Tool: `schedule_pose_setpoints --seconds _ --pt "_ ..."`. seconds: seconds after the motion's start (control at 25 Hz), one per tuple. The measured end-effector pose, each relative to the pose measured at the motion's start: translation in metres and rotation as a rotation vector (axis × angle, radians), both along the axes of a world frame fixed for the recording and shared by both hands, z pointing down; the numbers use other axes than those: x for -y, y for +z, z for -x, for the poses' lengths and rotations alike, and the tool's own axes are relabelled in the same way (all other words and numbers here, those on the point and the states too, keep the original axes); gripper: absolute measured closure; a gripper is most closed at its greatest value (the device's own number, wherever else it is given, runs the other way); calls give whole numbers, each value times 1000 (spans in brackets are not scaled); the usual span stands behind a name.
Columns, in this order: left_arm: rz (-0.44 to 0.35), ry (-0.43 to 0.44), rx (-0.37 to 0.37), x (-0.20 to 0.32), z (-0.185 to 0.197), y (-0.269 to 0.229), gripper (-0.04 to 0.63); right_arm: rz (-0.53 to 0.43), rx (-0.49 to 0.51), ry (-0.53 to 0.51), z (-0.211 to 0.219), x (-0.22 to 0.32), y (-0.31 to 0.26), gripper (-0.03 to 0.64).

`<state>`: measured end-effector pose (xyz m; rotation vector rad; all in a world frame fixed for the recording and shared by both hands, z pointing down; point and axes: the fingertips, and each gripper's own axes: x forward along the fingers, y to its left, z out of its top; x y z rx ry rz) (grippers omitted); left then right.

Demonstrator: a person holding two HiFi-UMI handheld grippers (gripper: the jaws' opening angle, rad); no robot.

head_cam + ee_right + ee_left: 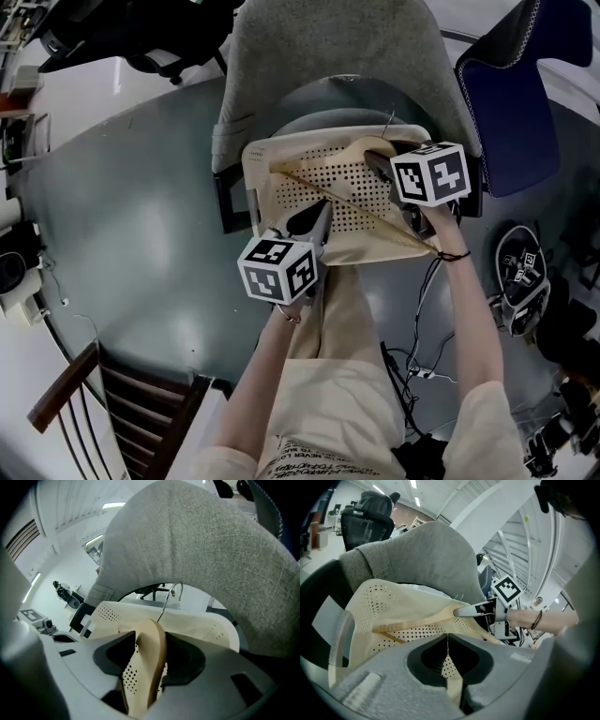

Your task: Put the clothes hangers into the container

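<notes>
A cream perforated basket (258, 178) sits on the seat of a grey chair. A wooden hanger (328, 192) lies slanted across the basket, its wire hook (169, 597) pointing toward the chair back. My left gripper (317, 222) is at the basket's near rim. In the left gripper view the left gripper (447, 641) is shut on that rim (453, 688). My right gripper (380, 161) is over the basket's right side, near the hanger's neck. In the right gripper view the hanger's arm (152, 653) runs between the right gripper's (150, 639) jaws, which stand open with dark gaps on both sides.
The grey chair back (328, 56) rises just behind the basket. A blue chair (511, 94) stands to the right, and a wooden chair (112, 403) at the lower left. Cables (422, 366) and small equipment (520, 277) lie on the floor at the right.
</notes>
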<state>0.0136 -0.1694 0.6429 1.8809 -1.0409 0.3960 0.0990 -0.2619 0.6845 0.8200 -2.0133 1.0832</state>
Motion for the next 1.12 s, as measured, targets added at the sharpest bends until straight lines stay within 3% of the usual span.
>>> schedule_pose_setpoints --seconds 0.2,0.44,0.84,0.92,1.12 --pt "0 4 -1 0 -3 1 572 -71 -81 8 -1 4 2 392" --pt "2 1 -3 -3 -4 0 572 -116 -160 63 -5 9 5 374" --pt "-25 3 -7 -5 -5 -11 572 -202 -168 140 -15 8 -17 377" --pt "-47 2 -5 -3 -3 -16 572 -233 -181 136 -18 8 -24 404" --pt "-131 4 6 2 2 -41 572 -297 -186 123 -20 -3 -49 569"
